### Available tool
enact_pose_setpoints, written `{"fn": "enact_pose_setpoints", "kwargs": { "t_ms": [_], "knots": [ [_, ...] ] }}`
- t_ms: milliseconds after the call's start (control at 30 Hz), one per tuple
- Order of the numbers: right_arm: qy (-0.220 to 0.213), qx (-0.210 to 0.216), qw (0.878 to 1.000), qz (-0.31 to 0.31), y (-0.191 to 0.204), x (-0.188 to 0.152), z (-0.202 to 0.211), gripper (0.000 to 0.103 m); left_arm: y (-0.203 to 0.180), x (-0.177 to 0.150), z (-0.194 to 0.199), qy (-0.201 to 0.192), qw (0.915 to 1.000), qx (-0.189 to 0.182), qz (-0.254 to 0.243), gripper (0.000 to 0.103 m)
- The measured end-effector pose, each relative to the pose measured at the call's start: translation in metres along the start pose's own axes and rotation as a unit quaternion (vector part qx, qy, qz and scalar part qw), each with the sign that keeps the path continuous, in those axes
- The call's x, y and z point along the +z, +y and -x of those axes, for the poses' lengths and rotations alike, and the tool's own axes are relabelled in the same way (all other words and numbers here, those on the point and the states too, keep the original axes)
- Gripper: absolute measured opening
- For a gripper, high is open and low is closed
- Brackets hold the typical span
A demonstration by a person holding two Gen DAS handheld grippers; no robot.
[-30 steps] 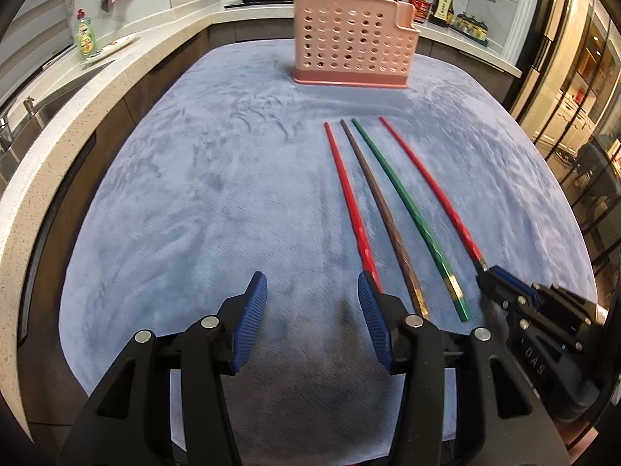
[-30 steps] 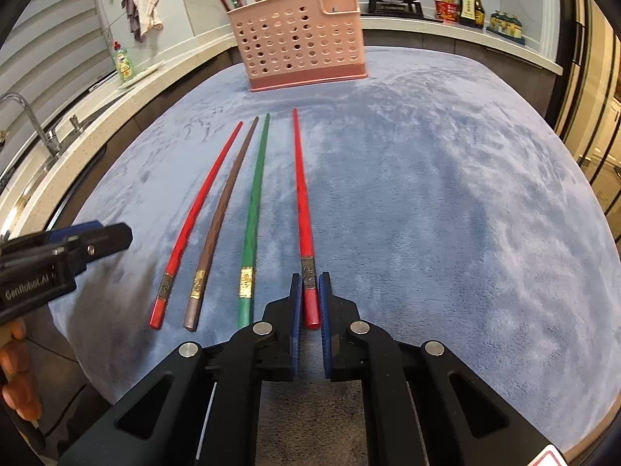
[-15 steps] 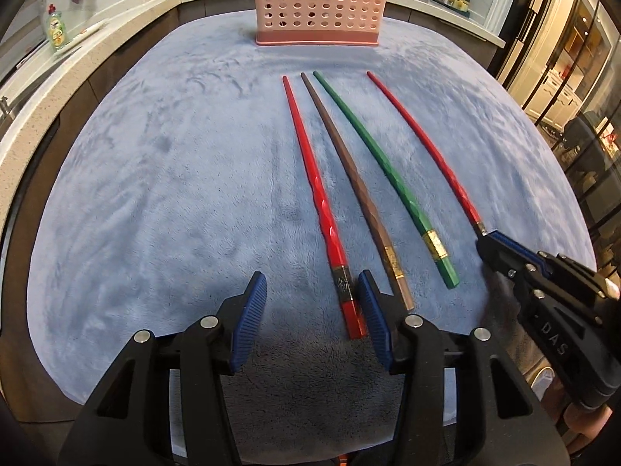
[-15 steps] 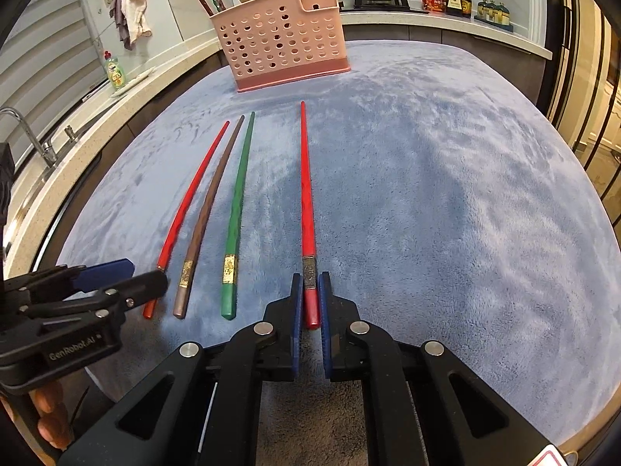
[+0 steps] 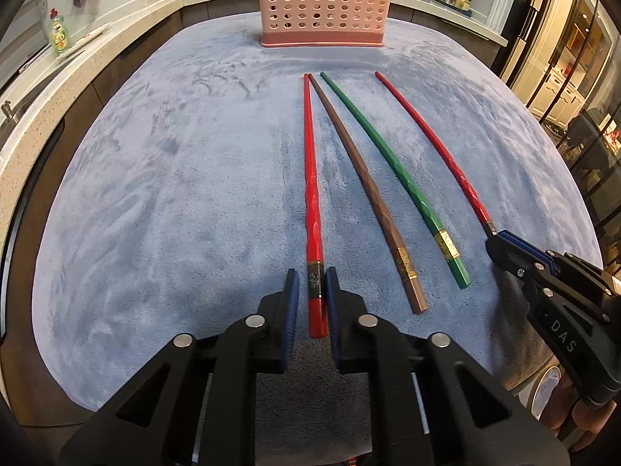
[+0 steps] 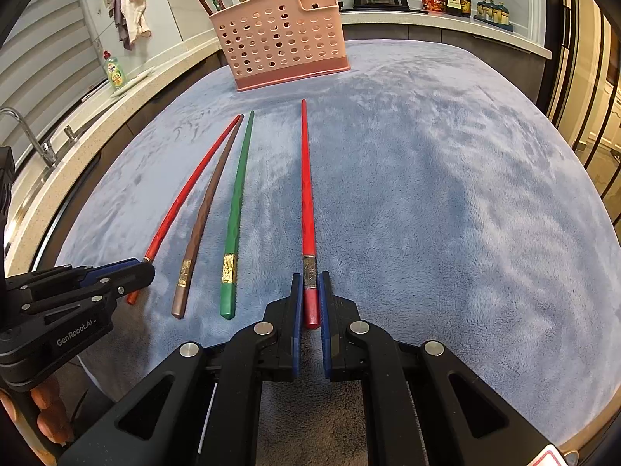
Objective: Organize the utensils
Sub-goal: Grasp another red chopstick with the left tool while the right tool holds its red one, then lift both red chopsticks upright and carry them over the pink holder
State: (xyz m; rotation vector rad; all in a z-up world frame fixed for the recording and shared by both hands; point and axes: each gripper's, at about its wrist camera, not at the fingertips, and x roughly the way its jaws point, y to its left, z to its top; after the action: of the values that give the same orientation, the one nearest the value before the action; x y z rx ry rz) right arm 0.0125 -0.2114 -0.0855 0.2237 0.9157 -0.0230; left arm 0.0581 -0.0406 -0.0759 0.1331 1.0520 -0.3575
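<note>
I hold a two-finger gripper in each hand over a worktop point(image 5: 163, 202) covered in grey-blue plush cloth. Four chopsticks lie on it side by side, thin tips toward a pink perforated utensil basket point(image 5: 322, 0) at the top centre of the left wrist view.

In that view my left gripper point(image 5: 311, 283) fills the bottom centre. Its blue-padded fingers point(image 5: 292, 291) are closed in around the butt end of the bright red chopstick point(image 5: 310, 178), one pad on each side; the stick runs straight up the frame from between them, and its blunt end reaches back past the fingertips.

In the right wrist view my right gripper point(image 6: 310, 287) sits at the bottom centre, its fingers point(image 6: 325, 291) clamped on the butt end of the dark red chopstick point(image 6: 306, 178), just below its gold band. To the left of that stick lie the green chopstick point(image 6: 237, 209) and then the brown chopstick point(image 6: 207, 209), both free on the cloth, near each other but apart.

More chopsticks stand in the basket at the upper centre.
</note>
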Motion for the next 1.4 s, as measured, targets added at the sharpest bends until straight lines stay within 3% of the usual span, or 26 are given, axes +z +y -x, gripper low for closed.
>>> {"fn": "enact_pose_setpoints", "kwargs": {
  "t_ms": [367, 600, 1067, 1400],
  "knots": [
    [0.001, 0.006, 1.000, -0.001, -0.001, 0.003, 0.002, 0.007, 0.008, 0.002, 0.005, 0.002, 0.9999, -0.010, 0.012, 0.008],
    [-0.027, 0.015, 1.000, -0.004, 0.005, 0.013, 0.026, 0.007, 0.020, 0.008, 0.023, -0.009, 0.9993, -0.016, 0.032, 0.008],
    [-0.135, 0.031, 0.990, -0.027, -0.005, 0.076, 0.102, 0.007, 0.048, 0.053, 0.100, -0.105, 0.9912, -0.029, 0.074, 0.007],
    [-0.180, 0.053, 0.981, -0.047, -0.014, 0.122, 0.122, 0.007, 0.062, 0.101, 0.128, -0.156, 0.9841, -0.019, 0.082, 0.007]
  ]
}}
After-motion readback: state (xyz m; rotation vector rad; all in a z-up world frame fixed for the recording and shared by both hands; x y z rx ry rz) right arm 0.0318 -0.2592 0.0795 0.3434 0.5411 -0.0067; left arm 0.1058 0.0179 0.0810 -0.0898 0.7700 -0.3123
